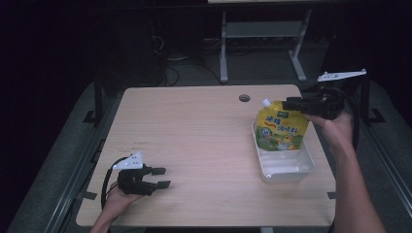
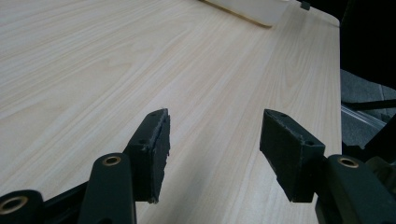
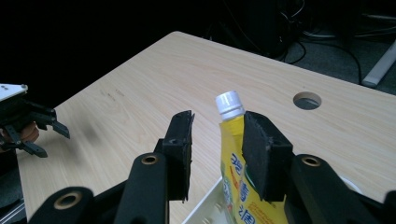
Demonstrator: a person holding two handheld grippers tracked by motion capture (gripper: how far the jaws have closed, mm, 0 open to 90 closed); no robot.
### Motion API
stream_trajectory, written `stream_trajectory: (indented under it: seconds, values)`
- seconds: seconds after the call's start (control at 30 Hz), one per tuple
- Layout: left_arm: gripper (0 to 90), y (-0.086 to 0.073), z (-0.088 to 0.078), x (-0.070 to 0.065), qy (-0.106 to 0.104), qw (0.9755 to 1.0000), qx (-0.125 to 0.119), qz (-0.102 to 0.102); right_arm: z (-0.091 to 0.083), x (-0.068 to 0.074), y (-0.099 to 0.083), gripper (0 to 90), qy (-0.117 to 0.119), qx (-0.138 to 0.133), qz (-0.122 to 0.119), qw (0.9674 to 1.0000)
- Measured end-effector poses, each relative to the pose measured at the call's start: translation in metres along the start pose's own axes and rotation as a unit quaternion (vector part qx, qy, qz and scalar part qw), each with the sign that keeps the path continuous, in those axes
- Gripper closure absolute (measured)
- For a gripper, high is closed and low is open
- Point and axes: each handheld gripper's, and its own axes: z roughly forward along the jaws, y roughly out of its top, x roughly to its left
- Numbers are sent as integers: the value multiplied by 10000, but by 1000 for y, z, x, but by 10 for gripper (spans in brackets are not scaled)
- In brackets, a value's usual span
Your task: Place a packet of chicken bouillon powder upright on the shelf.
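Note:
A yellow spouted drink pouch (image 1: 282, 128) with a white cap stands upright in the back end of a white plastic tray (image 1: 286, 170) at the table's right side. My right gripper (image 1: 287, 103) hovers level at the pouch's top right corner. In the right gripper view its jaws (image 3: 218, 120) stand apart around the pouch (image 3: 233, 168) top. The pouch lies against the right pad, with a clear gap to the left pad. My left gripper (image 1: 163, 177) rests low at the front left of the table. Its jaws (image 2: 215, 130) are open over bare wood.
The light wooden table (image 1: 194, 131) has a round cable hole (image 1: 244, 98) near its back edge, left of the pouch. The front half of the tray holds nothing. Desk legs and cables stand on the dark floor behind the table.

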Motion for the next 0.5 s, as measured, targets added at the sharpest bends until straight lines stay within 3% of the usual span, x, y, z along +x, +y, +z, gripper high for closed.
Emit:
stream_trajectory:
  seconds: [0.3, 0.5]
  values:
    - [414, 0, 0, -1, -10, 10000, 6, 22, 8, 21, 2, 595, 177, 19, -254, 9995]
    - [408, 0, 0, -1, -3, 10000, 51, 33, 13, 36, 2, 575, 313, 19, -276, 9991]
